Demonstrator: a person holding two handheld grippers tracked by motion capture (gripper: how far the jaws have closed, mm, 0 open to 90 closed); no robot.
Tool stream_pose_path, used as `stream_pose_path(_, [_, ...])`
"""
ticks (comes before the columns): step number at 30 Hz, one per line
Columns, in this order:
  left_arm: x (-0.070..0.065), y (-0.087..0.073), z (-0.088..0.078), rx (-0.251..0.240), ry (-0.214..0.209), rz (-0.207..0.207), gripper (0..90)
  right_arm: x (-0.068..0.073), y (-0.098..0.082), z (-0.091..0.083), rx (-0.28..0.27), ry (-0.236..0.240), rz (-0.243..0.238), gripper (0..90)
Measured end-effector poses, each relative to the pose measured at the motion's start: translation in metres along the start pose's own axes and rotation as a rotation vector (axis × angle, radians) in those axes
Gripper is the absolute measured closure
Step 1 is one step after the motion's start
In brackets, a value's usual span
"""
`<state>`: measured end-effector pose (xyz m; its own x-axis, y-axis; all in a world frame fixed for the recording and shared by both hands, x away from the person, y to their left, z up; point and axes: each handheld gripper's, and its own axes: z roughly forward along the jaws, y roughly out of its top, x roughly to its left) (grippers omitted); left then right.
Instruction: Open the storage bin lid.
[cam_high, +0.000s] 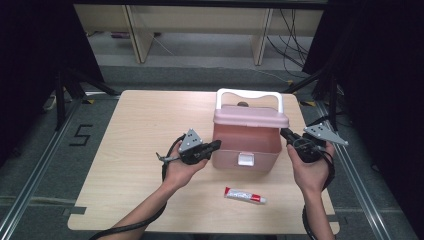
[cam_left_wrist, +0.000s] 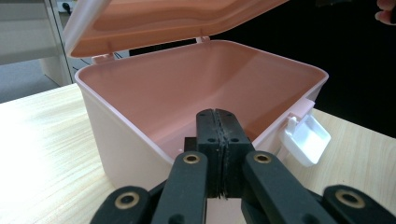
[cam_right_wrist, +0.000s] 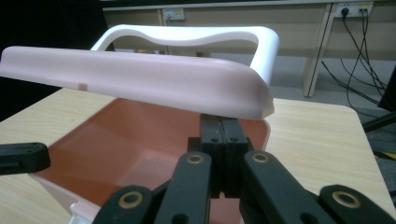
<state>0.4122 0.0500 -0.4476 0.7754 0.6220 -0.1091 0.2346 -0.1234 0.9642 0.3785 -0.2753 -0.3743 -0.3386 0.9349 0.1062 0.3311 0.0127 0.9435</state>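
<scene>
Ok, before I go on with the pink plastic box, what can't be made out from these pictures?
- High view: the inside of the pink plastic box is covered by its half-raised lid.
- High view: the print on the small red-and-white tube is too small to read.
- Left gripper view: the box floor is blocked by the shut left gripper.
- Right gripper view: where the shut right gripper meets the lid is hidden beneath the lid's edge.

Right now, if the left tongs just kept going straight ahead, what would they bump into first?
Probably the pink box. The shut left tongs point at its near rim, with the open inside just beyond. They look level with the rim, so they might slip over it into the box; depth is hard to judge.
</scene>
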Motion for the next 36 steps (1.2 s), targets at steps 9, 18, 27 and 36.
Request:
stream_pose_path(9, [0.000,0.000,0.001,-0.002,0.000,0.002,88.6,-0.002,0.011,0.005,-0.030,-0.005,-0.023,90.0])
stream_pose_path(18, [0.000,0.000,0.002,-0.003,-0.001,0.002,88.3,-0.002,0.022,0.012,-0.056,-0.015,-0.038,90.0])
stream_pose_path(27, [0.000,0.000,0.002,-0.002,-0.002,0.003,88.3,-0.002,0.030,0.019,-0.063,-0.031,-0.028,90.0])
stream_pose_path(36, [0.000,0.000,0.002,-0.002,0.000,-0.003,88.2,-0.003,0.038,0.026,-0.086,-0.050,-0.043,90.0])
